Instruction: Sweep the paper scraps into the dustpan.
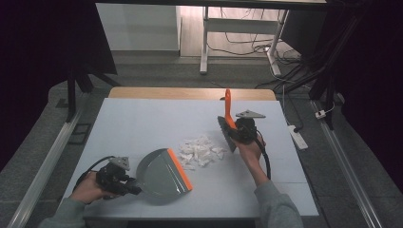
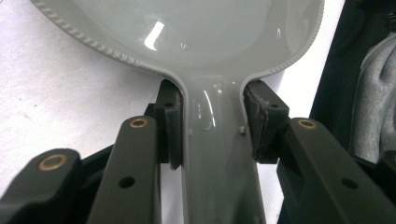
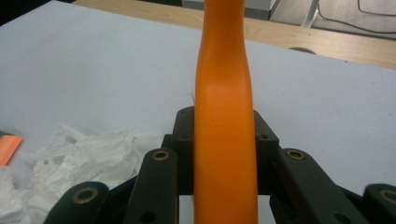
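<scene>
A grey dustpan [image 1: 161, 173] with an orange lip lies on the white table [image 1: 142, 123], its mouth facing a pile of torn white paper scraps [image 1: 200, 151]. My left gripper [image 1: 124, 183] is shut on the dustpan's handle [image 2: 212, 140], the pads pressed against both sides. To the right of the scraps, my right gripper [image 1: 237, 130] is shut on the orange handle [image 3: 224, 116] of a hand brush [image 1: 227, 124]. The brush's dark bristles hang down beside the pile, and its handle points up and away. The paper scraps [image 3: 79, 154] lie to the left in the right gripper view.
The table's wooden far edge [image 1: 190, 93] runs along the back. Beyond it stand desk legs [image 1: 205, 42] and loose cables on the floor. A white power strip [image 1: 298, 135] lies on the floor to the right. Metal rails [image 1: 45, 166] flank the table.
</scene>
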### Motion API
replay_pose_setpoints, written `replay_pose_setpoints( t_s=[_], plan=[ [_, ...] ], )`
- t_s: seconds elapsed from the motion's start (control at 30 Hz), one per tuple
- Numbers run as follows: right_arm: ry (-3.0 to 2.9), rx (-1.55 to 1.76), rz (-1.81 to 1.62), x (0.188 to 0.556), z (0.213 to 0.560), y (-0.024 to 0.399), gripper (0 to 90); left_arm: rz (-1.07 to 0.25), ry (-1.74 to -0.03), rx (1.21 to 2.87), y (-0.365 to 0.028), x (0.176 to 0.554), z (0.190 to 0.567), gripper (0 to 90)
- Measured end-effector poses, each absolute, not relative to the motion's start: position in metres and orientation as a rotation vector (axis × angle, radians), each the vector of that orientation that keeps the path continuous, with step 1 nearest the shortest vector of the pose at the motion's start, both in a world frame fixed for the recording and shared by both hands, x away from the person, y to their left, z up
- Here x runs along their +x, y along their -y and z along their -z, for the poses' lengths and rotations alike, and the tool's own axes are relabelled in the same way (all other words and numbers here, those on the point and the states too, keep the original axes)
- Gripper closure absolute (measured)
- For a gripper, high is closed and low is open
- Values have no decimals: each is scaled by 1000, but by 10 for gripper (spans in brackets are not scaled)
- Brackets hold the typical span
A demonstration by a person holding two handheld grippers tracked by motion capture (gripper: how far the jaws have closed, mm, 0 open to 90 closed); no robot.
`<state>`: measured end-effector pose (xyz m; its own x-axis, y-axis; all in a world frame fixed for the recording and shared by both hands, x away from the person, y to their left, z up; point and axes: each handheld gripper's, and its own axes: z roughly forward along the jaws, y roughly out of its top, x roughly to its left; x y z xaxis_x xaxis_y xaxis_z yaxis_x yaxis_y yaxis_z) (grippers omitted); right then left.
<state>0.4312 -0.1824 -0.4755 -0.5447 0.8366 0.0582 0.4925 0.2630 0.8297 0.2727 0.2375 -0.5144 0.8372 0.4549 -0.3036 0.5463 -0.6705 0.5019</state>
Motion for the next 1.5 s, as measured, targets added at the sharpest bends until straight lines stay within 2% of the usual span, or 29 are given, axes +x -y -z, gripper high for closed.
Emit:
replay_pose_setpoints(
  t_s=[0.67,1.07,1.5],
  plan=[
    [-2306,1150,-1133,431,487,141,704,209,-742,2423,-238,272,512,618],
    [-2313,1168,-1148,432,488,141,704,237,-764,2417,-249,268,513,618],
    [-2411,1066,-1124,417,492,103,704,243,-774,2421,-238,274,515,618]
  ],
)
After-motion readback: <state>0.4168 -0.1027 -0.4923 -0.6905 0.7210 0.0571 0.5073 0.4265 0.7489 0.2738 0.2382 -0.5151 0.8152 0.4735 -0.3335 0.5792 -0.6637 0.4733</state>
